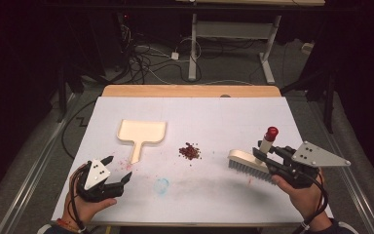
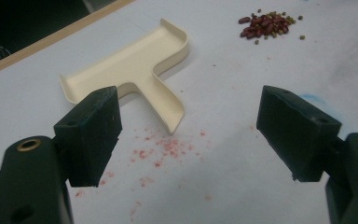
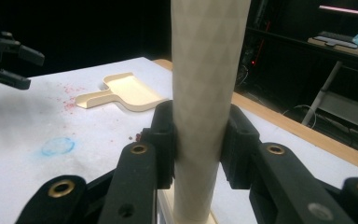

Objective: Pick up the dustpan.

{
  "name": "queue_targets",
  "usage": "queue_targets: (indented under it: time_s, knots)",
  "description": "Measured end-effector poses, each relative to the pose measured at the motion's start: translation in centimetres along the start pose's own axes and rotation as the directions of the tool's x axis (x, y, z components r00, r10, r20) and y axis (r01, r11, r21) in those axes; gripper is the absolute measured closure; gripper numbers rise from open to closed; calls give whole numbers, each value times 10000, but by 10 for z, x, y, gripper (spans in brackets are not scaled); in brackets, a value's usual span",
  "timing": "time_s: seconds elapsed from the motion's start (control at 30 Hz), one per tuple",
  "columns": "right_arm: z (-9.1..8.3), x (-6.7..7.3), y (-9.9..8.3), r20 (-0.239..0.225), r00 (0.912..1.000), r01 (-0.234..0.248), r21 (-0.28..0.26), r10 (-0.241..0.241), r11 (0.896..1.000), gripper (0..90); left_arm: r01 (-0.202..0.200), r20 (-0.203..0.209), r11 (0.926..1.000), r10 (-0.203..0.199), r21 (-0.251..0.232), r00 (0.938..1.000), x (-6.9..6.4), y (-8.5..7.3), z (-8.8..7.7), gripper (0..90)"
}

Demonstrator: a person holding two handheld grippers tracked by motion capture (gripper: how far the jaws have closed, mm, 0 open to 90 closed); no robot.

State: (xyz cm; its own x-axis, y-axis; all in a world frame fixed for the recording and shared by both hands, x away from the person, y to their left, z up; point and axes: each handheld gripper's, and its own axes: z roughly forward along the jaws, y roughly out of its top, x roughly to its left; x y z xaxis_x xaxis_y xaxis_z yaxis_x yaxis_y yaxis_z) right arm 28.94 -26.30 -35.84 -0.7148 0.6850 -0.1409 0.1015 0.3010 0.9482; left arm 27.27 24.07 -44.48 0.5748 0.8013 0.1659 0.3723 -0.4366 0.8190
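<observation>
A cream dustpan [image 1: 141,132] lies on the white table, its short handle toward me; it also appears in the left gripper view as the dustpan [image 2: 135,70] and farther off as the dustpan [image 3: 121,93]. A small pile of red and green beans [image 1: 189,151] sits right of it, seen too as beans [image 2: 265,25]. My left gripper [image 1: 119,169] stands open just short of the dustpan handle, nothing between its pads [image 2: 93,133]. My right gripper [image 1: 268,158] is shut on the cream handle [image 3: 205,93] of a brush [image 1: 246,163] with a red tip [image 1: 271,131], bristles down at the table.
Red crumb stains [image 2: 163,149] and a blue ring mark [image 1: 162,185] mark the white table [image 1: 199,112]. A wooden edge [image 1: 190,90] runs along the far side. Beyond it are a desk frame and cables on the floor.
</observation>
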Motion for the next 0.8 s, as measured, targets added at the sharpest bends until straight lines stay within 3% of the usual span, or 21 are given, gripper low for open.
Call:
queue_targets:
  time_s: [0.1,0.17,0.27,0.3,0.37,0.4,0.43,0.5,0.53,0.63,0.73,0.8]
  knots:
    - [1,-1,-1,-7,10000,-63,3,63,10000,703,186,-76,9993,-183,309,9998,8,10,10,212]
    - [2,-1,-1,18,9999,-108,16,108,9999,703,454,172,9981,-462,406,9988,15,15,18,211]
    - [2,-1,-1,46,10000,-88,21,88,10000,703,693,-75,9926,-689,996,9976,24,20,33,211]
    - [2,-1,-1,39,10000,-80,35,80,10000,703,862,-243,9884,-838,1248,9962,28,22,39,212]
    - [3,0,-1,27,10000,-82,36,82,10000,703,1263,-387,9723,-1210,1967,9919,36,24,52,207]
    - [4,1,-2,28,9999,-109,93,109,9999,703,1470,-458,9681,-1406,2030,9890,39,23,58,203]
    - [4,1,-2,28,9999,-109,93,109,9999,703,1588,-459,9641,-1525,2130,9872,42,23,63,203]
    - [5,1,-3,33,10000,-95,171,94,9998,703,2032,-350,9450,-2010,2562,9790,48,22,77,202]
    - [5,1,-3,20,10000,-78,197,77,9998,703,2084,-269,9395,-2091,2717,9775,49,22,82,201]
    - [6,1,-4,4,10000,-9,237,9,9997,703,2202,39,9333,-2307,2837,9730,46,25,94,200]
    - [6,1,-4,21,10000,-65,296,64,9995,703,2109,233,9322,-2276,2942,9735,41,31,102,200]
    - [6,1,-5,36,10000,-62,339,61,9994,703,2017,195,9270,-2189,3161,9756,38,34,108,200]
